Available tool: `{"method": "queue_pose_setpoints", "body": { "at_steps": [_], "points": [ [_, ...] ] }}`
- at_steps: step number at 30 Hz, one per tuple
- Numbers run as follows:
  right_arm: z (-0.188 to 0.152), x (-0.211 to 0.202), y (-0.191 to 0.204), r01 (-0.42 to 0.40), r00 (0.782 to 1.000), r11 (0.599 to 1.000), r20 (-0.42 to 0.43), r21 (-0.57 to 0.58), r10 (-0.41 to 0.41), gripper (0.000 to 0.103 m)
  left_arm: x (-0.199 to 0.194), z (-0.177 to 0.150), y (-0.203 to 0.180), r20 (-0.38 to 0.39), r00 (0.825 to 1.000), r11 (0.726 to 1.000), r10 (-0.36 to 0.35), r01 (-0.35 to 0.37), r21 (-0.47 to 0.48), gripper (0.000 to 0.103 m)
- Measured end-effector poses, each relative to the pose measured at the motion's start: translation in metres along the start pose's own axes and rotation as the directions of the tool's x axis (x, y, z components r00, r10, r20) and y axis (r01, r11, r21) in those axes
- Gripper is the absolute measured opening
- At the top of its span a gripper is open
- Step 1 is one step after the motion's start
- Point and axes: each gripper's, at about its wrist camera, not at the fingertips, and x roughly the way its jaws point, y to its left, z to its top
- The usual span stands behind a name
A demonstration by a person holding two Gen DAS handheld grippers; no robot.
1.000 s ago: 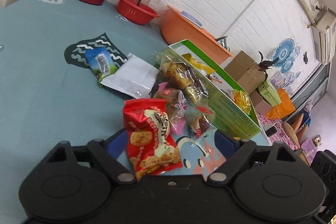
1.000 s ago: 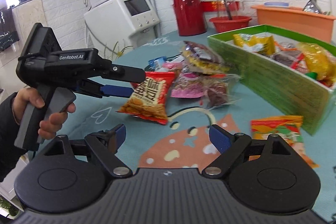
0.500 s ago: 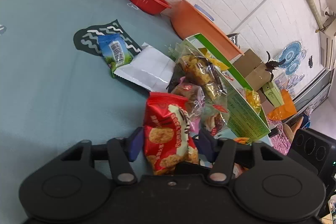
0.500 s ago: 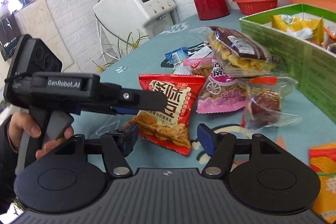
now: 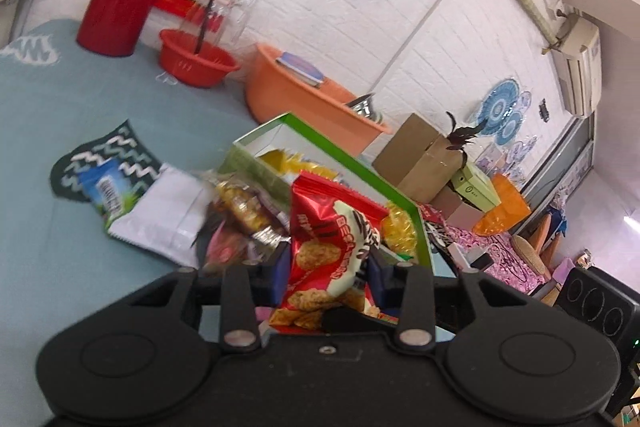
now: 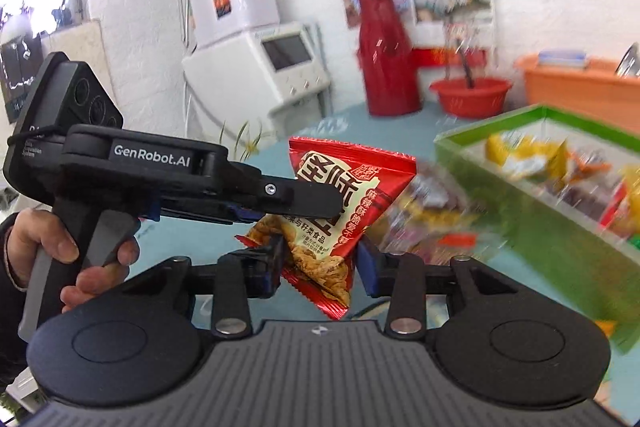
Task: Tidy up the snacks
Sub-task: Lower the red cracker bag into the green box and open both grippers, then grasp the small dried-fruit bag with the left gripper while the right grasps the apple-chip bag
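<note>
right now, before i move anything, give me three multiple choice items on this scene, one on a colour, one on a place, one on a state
1. What colour is the rim of the snack box?
A blue
B green
C black

2. Where is the red snack packet?
A inside the snack box
B on the floor
C between the fingers of the left gripper

3. What state is the left gripper in?
A wide open with nothing in it
B shut on the red snack packet
C out of view

Answers:
1 B, the box edge shows bright green in both views.
2 C, the right wrist view shows that gripper holding the packet up.
3 B, both pads press on the packet's sides.
</note>
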Motion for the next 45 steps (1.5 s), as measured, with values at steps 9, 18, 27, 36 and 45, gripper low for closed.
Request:
{"method": "queue_pose_setpoints", "body": {
  "at_steps": [9,18,27,36,45],
  "points": [
    [0.027,-0.023,-0.067,0.141,0.985,0.989,0.091,0.044,-0.145,0.067,0.085,0.038,-0.039,-0.041,0.994,0.990,-0.101,0.105,0.092,0.010],
    [0.033,-0.016,-0.128,0.203,0.972,0.974,0.100,0.095,-0.213,0.067,0.156,0.056,-0.041,-0.084,0.988,0.983,-0.133,0.142,0.116,0.010],
    [0.022,0.015,-0.156,0.270,0.959,0.960,0.062,0.078,-0.275,0.097,0.184,0.057,-0.023,-0.061,0.997,0.992,0.052,-0.045,0.118,0.103],
    [0.023,-0.003,-0.141,0.303,0.947,0.952,0.103,0.035,-0.305,0.103,0.146,0.058,-0.031,-0.006,0.997,0.987,0.078,-0.077,0.139,0.103],
    [0.017,-0.053,-0.091,0.261,0.954,0.965,0.162,-0.024,-0.253,0.103,0.079,0.034,-0.052,0.024,0.997,0.988,0.078,-0.081,0.135,0.103]
  ]
}}
